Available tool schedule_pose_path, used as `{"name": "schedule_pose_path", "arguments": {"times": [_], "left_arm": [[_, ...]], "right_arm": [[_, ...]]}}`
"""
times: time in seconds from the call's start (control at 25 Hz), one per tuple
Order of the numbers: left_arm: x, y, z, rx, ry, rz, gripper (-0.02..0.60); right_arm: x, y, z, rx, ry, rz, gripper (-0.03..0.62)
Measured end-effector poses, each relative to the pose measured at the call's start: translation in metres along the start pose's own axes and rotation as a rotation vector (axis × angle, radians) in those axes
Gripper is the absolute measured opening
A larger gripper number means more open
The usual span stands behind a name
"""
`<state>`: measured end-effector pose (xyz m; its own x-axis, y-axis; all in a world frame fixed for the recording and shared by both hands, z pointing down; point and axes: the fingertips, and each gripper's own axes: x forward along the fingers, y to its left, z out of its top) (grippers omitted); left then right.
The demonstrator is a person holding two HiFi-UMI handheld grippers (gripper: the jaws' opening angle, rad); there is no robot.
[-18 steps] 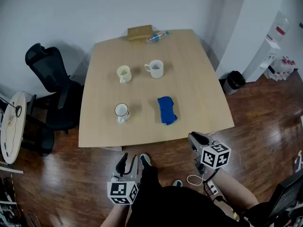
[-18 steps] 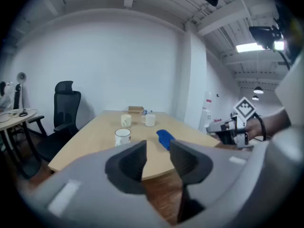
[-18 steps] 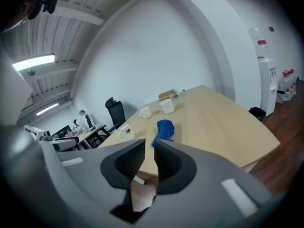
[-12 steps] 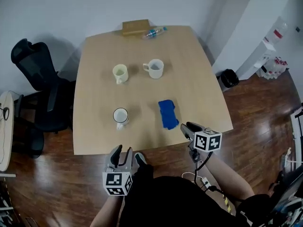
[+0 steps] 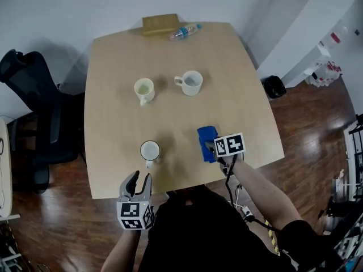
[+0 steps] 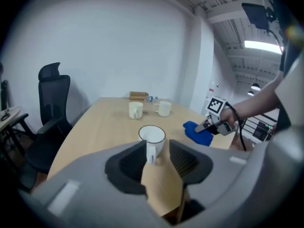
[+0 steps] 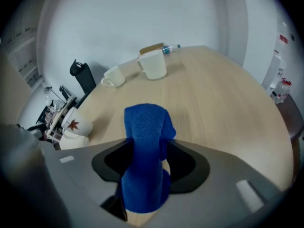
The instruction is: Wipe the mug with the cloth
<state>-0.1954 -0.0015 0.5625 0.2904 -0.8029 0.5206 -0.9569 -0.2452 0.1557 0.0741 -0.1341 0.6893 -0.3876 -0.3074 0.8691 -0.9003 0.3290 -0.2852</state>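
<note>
A white mug with a dark rim (image 5: 150, 151) stands near the front edge of the wooden table (image 5: 113, 61). My left gripper (image 5: 138, 180) is open at that edge, just short of the mug. In the left gripper view the mug (image 6: 152, 137) sits straight ahead of the jaws, handle toward me. A blue cloth (image 5: 206, 139) lies to its right. My right gripper (image 5: 211, 147) is open, one jaw on each side of the cloth's near end (image 7: 145, 137), with a gap showing on the left side. The mug (image 7: 76, 126) appears at that view's left.
A cream mug (image 5: 144, 89) and a white mug (image 5: 190, 82) stand mid-table. A plastic bottle (image 5: 184, 32) and a wooden box (image 5: 160, 24) lie at the far edge. A black office chair (image 5: 34, 112) is left of the table, a dark bin (image 5: 274, 86) on the right.
Both grippers have moved forward from over the floor to the table. The right one now straddles the blue cloth; the left one has come up to the edge before the mug.
</note>
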Motion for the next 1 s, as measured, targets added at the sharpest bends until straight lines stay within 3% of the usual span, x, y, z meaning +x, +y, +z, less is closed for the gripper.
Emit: {"name": "schedule_pose_path", "arguments": {"times": [0.16,0.28,0.36,0.48,0.6,0.84,1.0], "left_arm": [[0.025,0.008,-0.011,0.011,0.064,0.055,0.152],[0.036,0.011,-0.024,-0.01,0.108,0.1,0.153],[0.044,0.014,-0.032,0.009,0.132,0.119,0.153],[0.058,0.012,-0.041,0.037,0.153,0.128,0.153],[0.072,0.015,-0.048,0.071,0.162,0.156,0.153],[0.084,0.022,-0.05,0.124,0.125,0.19,0.149],[0.085,0.022,-0.046,0.171,0.055,0.185,0.078]], "right_arm": [[0.018,0.009,-0.001,-0.036,0.051,0.024,0.219],[0.016,0.017,-0.004,-0.133,0.048,0.032,0.149],[0.008,0.023,0.004,-0.183,-0.011,0.05,0.137],[-0.018,0.034,0.029,-0.266,-0.189,0.088,0.135],[-0.04,0.04,0.041,-0.284,-0.283,0.125,0.135],[-0.059,0.058,0.051,-0.256,-0.314,0.194,0.137],[-0.062,0.069,0.053,-0.248,-0.311,0.219,0.137]]}}
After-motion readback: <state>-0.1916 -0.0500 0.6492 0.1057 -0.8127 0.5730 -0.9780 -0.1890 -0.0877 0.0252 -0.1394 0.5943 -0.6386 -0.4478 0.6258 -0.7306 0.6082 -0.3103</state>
